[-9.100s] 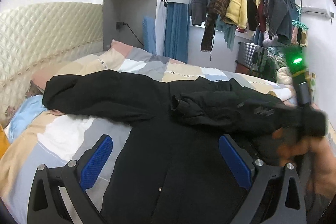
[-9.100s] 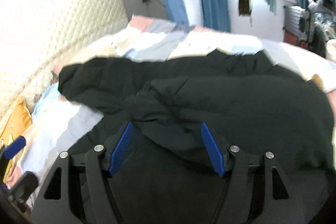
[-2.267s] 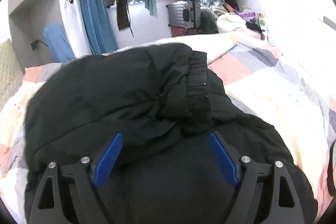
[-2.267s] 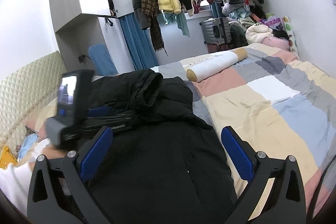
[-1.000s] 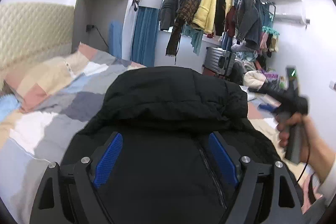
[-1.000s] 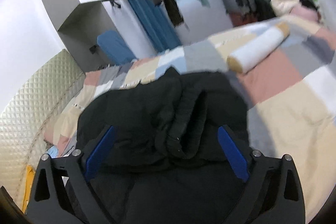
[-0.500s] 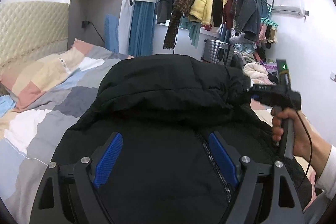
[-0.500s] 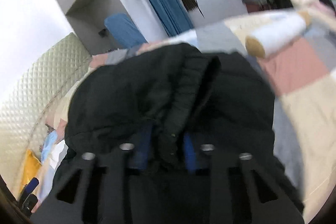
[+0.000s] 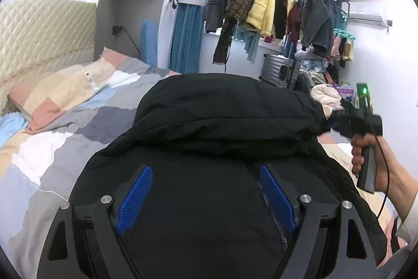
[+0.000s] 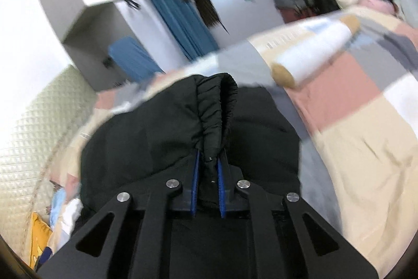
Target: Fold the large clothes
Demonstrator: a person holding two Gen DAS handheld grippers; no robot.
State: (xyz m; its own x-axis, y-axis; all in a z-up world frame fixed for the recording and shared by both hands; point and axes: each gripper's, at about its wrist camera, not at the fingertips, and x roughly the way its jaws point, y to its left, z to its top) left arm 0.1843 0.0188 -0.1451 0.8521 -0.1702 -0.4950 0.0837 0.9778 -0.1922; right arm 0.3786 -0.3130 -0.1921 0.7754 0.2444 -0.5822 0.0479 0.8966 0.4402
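Observation:
A large black padded jacket (image 9: 222, 122) lies on the patchwork bed, its far part folded back over its body; a zipper runs down its front. My left gripper (image 9: 206, 190) is open and empty, its blue pads spread just above the jacket's near part. My right gripper (image 10: 208, 174) is shut on the jacket's elastic cuffed edge (image 10: 214, 111), which bunches up between the blue pads. In the left wrist view the right gripper (image 9: 331, 119) grips the fold's right end, held by a hand.
The patchwork quilt (image 9: 60, 106) spreads left of the jacket, with a padded headboard (image 9: 39, 33) behind. A white bolster roll (image 10: 316, 49) lies on the bed at the far right. Hanging clothes (image 9: 274, 4) and a suitcase (image 9: 280, 69) stand beyond the bed.
My right gripper has closed on the jacket's cuffed edge; one second ago it was open above it. The left gripper has held nearly still, open over the jacket.

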